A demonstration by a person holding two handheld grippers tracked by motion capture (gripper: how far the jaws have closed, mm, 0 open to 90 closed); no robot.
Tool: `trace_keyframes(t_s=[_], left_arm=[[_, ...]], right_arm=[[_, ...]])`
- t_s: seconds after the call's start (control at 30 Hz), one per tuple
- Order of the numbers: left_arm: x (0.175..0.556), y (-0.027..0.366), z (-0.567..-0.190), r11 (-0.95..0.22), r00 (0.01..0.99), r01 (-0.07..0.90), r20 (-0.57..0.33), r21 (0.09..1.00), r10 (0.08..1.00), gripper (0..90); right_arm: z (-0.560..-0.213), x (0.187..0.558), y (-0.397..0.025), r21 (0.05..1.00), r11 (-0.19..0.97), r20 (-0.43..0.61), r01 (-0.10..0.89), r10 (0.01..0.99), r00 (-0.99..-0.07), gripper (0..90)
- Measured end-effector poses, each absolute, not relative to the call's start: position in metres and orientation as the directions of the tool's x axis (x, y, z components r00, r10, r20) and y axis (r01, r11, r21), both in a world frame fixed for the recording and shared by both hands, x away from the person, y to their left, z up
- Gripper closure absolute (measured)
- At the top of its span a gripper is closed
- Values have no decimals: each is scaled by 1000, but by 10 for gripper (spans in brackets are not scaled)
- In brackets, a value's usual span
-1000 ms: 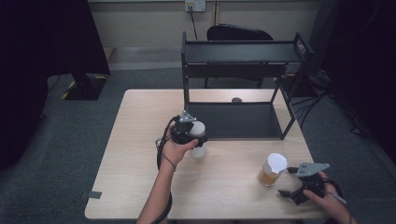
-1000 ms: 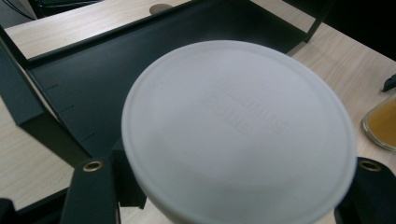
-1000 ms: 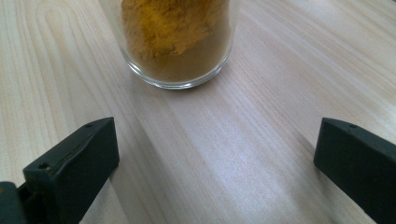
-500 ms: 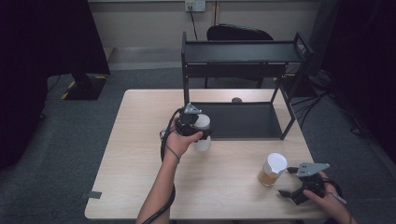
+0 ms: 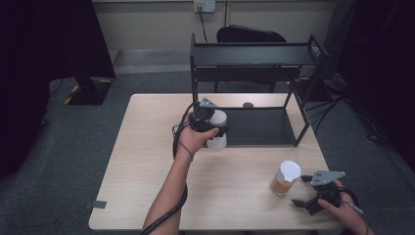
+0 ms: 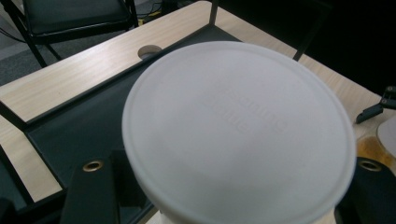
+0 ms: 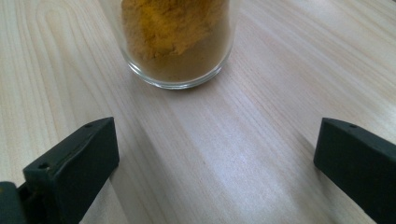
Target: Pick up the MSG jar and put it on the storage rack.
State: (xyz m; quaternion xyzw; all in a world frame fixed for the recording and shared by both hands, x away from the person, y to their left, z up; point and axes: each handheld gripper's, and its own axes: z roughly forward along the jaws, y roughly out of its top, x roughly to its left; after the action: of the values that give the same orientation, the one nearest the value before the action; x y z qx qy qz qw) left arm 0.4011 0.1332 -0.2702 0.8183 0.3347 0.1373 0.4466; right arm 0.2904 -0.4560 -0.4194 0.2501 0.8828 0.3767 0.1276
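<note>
Two jars in play: my left tool (image 5: pixel 211 128) pinches the white-lidded plastic jar (image 5: pixel 217 131) beside the black metal shelf (image 5: pixel 254 83).
My right tool (image 5: pixel 313 196), spread, could topple the glass jar of ochre powder (image 5: pixel 285 178) if nudged forward.

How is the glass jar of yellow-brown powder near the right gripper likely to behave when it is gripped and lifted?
The glass jar is smooth and clear, so probably slippery and breakable. The powder fills much of it, so probably fairly heavy. Its flat base suggests it stands steadily on the table.

black rack (image 5: pixel 254 61), chair (image 5: pixel 250 34), wall socket (image 5: pixel 204 5)
</note>
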Motion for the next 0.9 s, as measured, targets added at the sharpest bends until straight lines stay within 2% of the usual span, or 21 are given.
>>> trace_keyframes(t_s=[0.9], left_arm=[[416,117,-212,-383,743,401,-50,832,668,339]], right_arm=[[-419,290,-456,729,591,-37,346,538,-842,0]])
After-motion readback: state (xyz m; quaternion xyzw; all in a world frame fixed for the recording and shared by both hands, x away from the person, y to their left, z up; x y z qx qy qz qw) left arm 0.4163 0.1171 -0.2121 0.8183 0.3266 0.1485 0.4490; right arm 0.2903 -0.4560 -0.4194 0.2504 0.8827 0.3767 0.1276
